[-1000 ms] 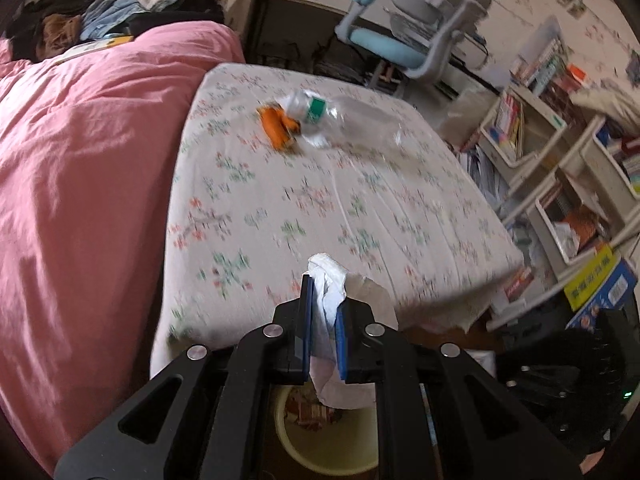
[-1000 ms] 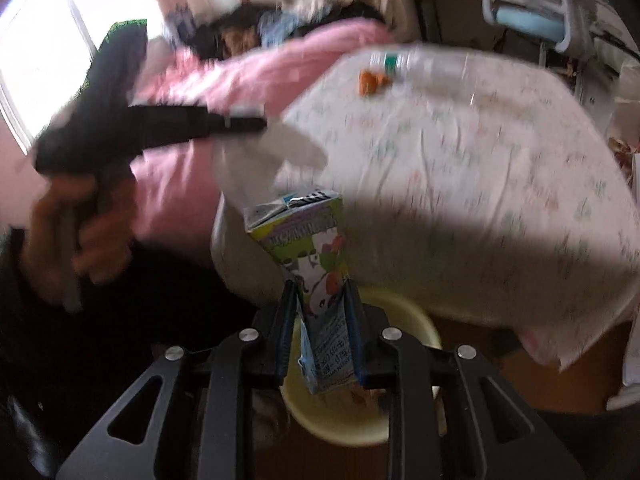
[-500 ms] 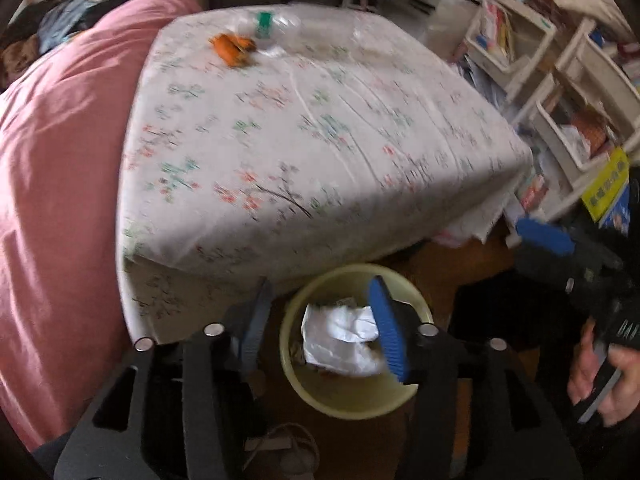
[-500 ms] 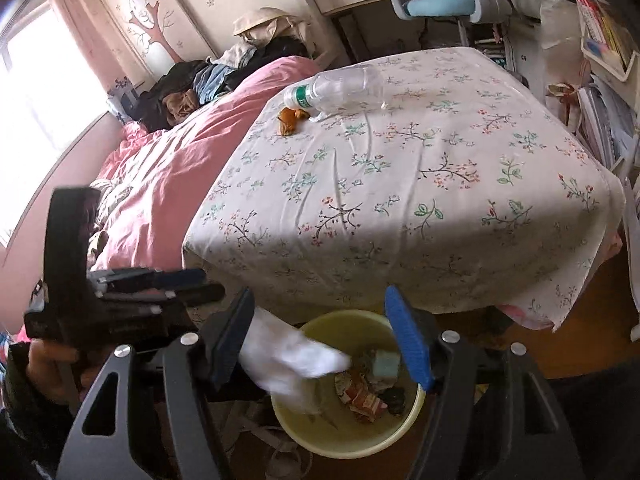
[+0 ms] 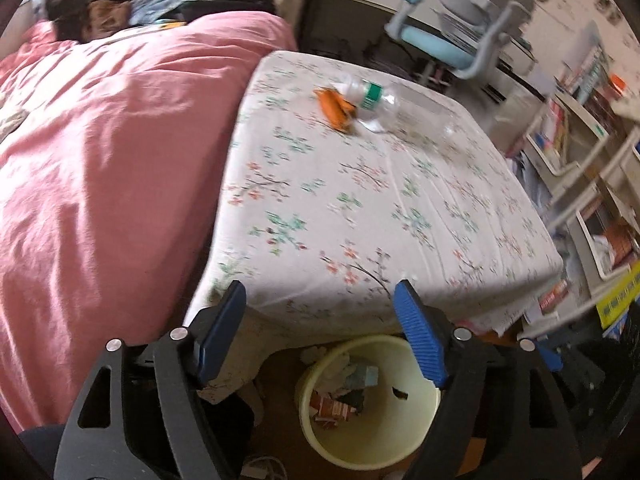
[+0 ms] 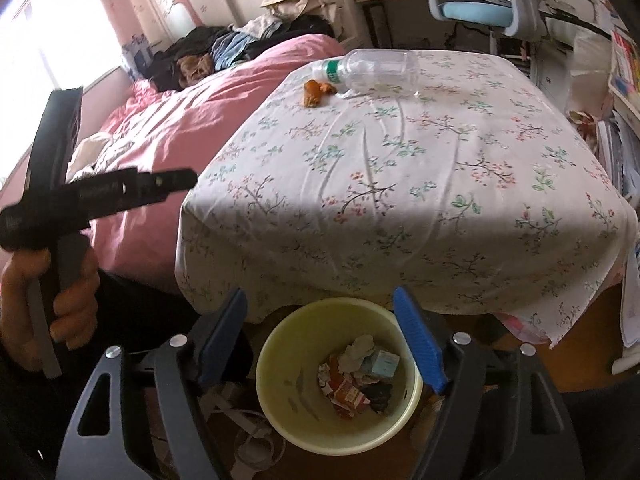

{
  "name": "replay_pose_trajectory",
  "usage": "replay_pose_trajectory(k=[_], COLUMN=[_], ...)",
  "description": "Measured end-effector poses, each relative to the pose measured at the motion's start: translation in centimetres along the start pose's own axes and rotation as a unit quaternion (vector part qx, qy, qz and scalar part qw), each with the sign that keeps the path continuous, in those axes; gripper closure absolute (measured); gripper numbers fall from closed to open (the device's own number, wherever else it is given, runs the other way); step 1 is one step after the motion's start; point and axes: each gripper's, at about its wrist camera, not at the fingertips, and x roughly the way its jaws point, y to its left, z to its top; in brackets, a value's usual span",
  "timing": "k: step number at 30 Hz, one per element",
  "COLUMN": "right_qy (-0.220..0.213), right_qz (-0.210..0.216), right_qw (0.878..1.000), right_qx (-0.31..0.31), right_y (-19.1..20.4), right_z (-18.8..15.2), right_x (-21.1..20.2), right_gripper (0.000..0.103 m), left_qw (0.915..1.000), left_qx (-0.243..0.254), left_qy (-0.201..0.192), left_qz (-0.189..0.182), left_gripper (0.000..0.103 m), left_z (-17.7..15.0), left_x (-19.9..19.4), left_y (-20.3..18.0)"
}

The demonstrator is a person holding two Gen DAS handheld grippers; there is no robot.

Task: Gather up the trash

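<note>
Left gripper (image 5: 320, 336) jaws just opened wide, holding nothing; right gripper (image 6: 320, 336) same, empty. Pale yellow round plastic bin (image 6: 280, 412) with crumpled trash sits on floor below both, against floral-clothed surface (image 6: 420, 168).

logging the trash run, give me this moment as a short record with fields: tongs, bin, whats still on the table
left tongs: open, nothing between the pads, jaws have just been opening
right tongs: open, empty, jaws have just been opening, above the bin
bin: pale yellow, on the floor at the table's near edge
bin contents: crumpled tissue, small carton, wrappers
left on table: clear plastic bottle lying on its side, orange scrap beside its cap end
table: floral cloth
</note>
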Motion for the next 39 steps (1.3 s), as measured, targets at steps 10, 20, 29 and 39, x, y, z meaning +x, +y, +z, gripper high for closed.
replay_pose_trajectory(k=[10,20,29,39], right_qy=[0.003,0.008,0.008,0.020], right_qz=[-0.008,-0.013,-0.018,-0.035], right_qw=[1.000,1.000,1.000,0.999], right_qx=[-0.004,-0.006,-0.006,-0.026], right_y=[0.4,0.8,1.0,2.0], right_z=[0.0,-0.1,0.0,-0.1], right_x=[0.4,0.8,1.0,2.2], right_gripper=[0.026,0.023,0.019,0.018], left_qw=[0.9973,0.9928,0.9918,0.9909], left_qx=[0.008,0.031,0.031,0.034], left_qy=[-0.057,-0.091,-0.096,-0.101], left_qz=[0.046,0.072,0.079,0.083], left_gripper=[0.023,0.018,0.012,0.007], left_z=[0.5,0.7,0.7,0.7], left_x=[-1.8,-3.0,-3.0,-3.2], left_y=[0.0,-0.9,-1.1,-1.3])
